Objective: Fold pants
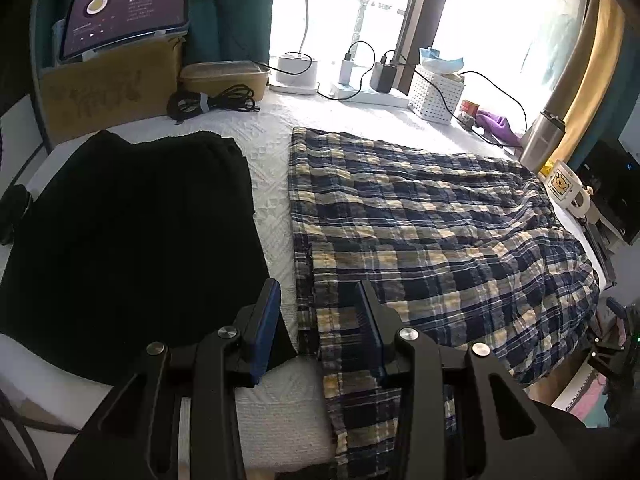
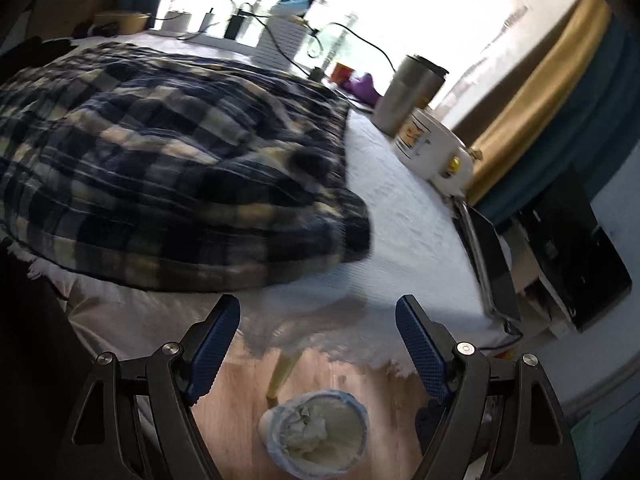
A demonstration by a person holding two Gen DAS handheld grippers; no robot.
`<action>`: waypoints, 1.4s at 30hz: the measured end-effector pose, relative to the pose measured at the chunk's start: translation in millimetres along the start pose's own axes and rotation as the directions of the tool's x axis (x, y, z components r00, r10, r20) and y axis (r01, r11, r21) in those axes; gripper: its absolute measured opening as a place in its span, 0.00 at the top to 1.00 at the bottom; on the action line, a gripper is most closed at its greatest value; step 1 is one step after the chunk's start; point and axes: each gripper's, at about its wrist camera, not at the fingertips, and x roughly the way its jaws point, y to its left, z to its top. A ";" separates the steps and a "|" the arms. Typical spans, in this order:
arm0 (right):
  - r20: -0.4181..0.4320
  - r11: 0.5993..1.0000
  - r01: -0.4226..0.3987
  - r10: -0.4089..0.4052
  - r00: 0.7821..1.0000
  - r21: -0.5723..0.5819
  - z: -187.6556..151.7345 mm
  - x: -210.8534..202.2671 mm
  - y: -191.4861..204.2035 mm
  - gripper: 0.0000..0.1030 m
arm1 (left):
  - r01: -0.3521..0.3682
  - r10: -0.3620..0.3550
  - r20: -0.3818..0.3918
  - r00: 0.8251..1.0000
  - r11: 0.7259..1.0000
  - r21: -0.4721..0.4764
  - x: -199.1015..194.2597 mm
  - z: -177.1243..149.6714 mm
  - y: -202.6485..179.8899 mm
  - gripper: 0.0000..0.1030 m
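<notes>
Blue, yellow and white plaid pants lie spread on the white table cover; one part hangs over the near edge. They also show in the right wrist view, blurred, bunched at the right end. My left gripper is open, its jaws either side of the pants' near left edge, just above it. My right gripper is open and empty, off the table's near right edge, apart from the pants.
A folded black garment lies left of the pants. At the back stand a cardboard box, coiled cable, chargers and a white basket. A steel tumbler and white mug stand right. A bin sits on the floor.
</notes>
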 end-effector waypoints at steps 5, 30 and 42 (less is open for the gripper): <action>0.057 0.999 -0.026 0.028 0.998 -0.027 16.3 -4.3 7.3 0.21 | 0.009 -0.009 -0.007 1.000 1.000 0.002 2.7 -0.6 -1.9 0.63; 0.129 0.901 -0.376 0.355 0.926 0.217 141.4 54.6 -31.2 0.21 | 0.231 -0.234 -0.016 0.972 0.944 0.236 2.2 -1.1 -90.4 0.37; 0.112 0.861 -0.429 0.415 0.903 0.271 176.7 71.9 -48.9 0.21 | 0.431 -0.362 -0.234 0.903 0.751 0.501 37.6 -18.7 -226.0 0.37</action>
